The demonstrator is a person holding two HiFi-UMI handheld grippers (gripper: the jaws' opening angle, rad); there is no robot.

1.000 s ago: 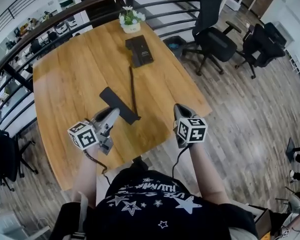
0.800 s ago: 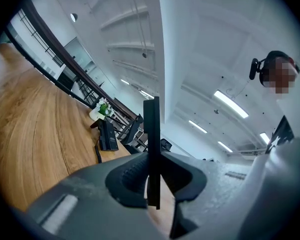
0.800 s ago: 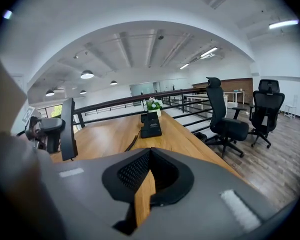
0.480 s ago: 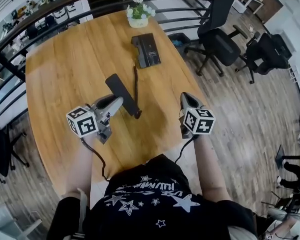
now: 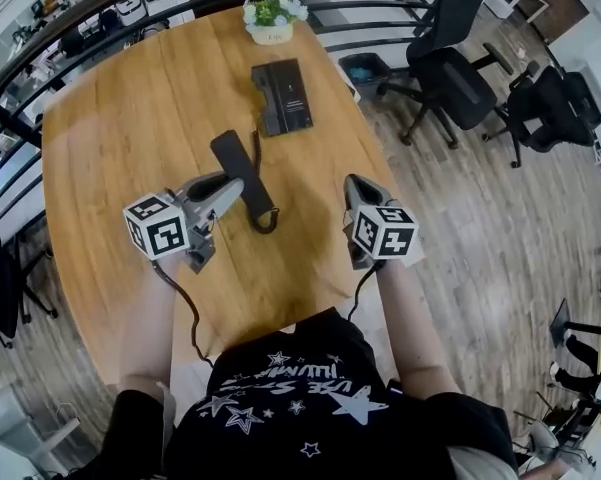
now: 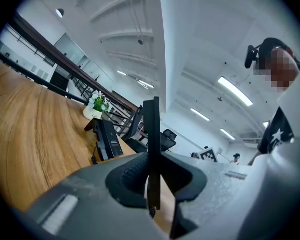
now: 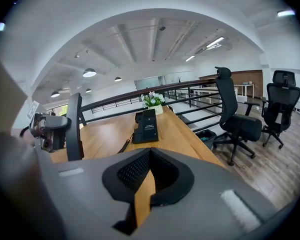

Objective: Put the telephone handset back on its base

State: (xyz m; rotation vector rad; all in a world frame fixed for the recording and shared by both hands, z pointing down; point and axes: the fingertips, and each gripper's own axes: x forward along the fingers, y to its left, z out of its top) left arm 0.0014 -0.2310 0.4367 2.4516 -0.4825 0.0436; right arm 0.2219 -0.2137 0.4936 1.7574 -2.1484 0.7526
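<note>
The black telephone handset [image 5: 238, 166] hangs over the wooden table [image 5: 130, 128], and my left gripper [image 5: 235, 185] is shut on its near end. In the left gripper view the handset [image 6: 150, 129] stands edge-on between the jaws of the left gripper [image 6: 150, 173]. Its coiled cord [image 5: 264, 196] loops back to the black base [image 5: 283, 96], which lies flat near the table's far end. My right gripper [image 5: 357, 190] hovers over the table's right edge, shut and with nothing in it. In the right gripper view the handset [image 7: 74, 126] stands upright at the left and the base [image 7: 147, 126] lies ahead.
A potted plant [image 5: 271, 16] stands just beyond the base. A dark railing [image 5: 100, 8] curves round the table's far side. Black office chairs [image 5: 450, 58] stand on the wood floor to the right. The table's right edge [image 5: 385, 168] runs just beside my right gripper.
My left gripper has carried the handset a little farther across the table towards the base, and the cord has bunched into a loop. The right gripper has hardly moved.
</note>
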